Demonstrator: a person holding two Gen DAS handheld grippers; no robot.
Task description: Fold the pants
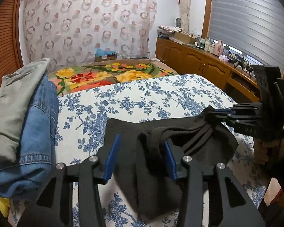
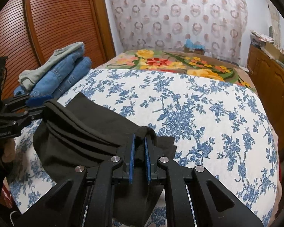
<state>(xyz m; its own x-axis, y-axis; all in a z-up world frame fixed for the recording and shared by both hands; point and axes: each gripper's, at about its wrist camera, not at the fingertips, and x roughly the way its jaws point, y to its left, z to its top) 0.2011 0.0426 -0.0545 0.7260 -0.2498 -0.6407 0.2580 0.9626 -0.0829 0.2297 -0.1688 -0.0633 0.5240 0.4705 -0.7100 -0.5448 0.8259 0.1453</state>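
Black pants (image 1: pixel 208 145) (image 2: pixel 75 147) lie bunched on the blue-flowered white bedspread (image 1: pixel 151 98) (image 2: pixel 208 113), with one folded edge lifted between the two grippers. In the left wrist view my left gripper (image 1: pixel 142 140) stands open, its blue pads (image 1: pixel 113 157) apart, and a fold of the pants runs loosely between them against the right pad. The right wrist view shows the left gripper (image 2: pixel 44 105) at the left end of the lifted edge. My right gripper (image 2: pixel 139 138) (image 1: pixel 214 113) is shut on the other end of that edge, black cloth pinched between its pads.
A stack of folded clothes (image 1: pixel 34 124) (image 2: pixel 62 71), grey-green on top of denim, sits on the bed's left side. A bright flowered blanket (image 1: pixel 104 75) covers the far end. A wooden cabinet (image 1: pixel 198 60) runs along the right, a louvred door (image 2: pixel 56 28) along the left.
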